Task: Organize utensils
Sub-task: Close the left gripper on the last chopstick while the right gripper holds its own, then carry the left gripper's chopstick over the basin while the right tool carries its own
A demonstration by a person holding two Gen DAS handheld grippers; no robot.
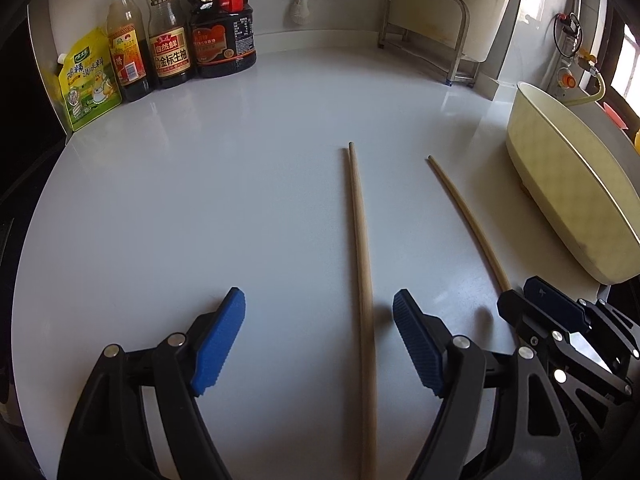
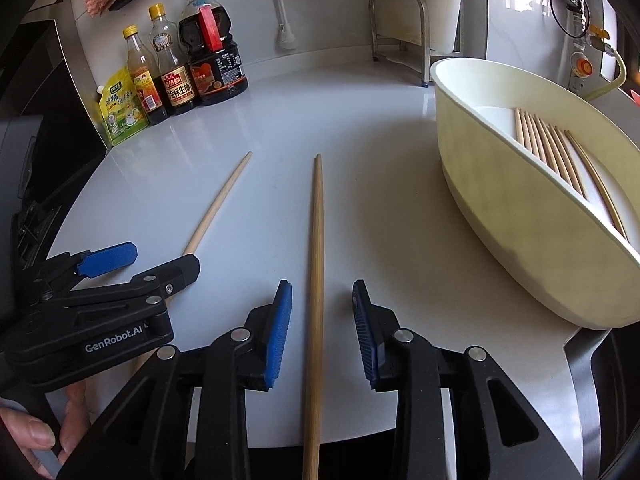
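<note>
Your right gripper [image 2: 322, 320] has its blue fingers [image 2: 280, 332] parted, released, with one wooden chopstick [image 2: 316, 280] lying flat between them and touching neither pad. That chopstick runs straight ahead from the fingers across the white counter [image 2: 360, 140]. Your left gripper [image 1: 320, 340] also stands wide apart, grasping nothing. A second chopstick [image 1: 362, 260] lies on the counter between its fingers, closer to the right-hand finger [image 1: 416, 344] and clear of both. In the left view the right gripper sits just beside that finger, at the near end of the first chopstick. Ahead and to the right of your right fingers stands a cream oval tub [image 2: 500, 200] holding a row of chopsticks [image 2: 548, 148] laid side by side. Far ahead and to the left of the fingers, sauce bottles [image 2: 192, 72] and a yellow-green pouch [image 2: 120, 112] stand against the wall. Your hand [image 2: 36, 432] shows at the lower left of the right view.
</note>
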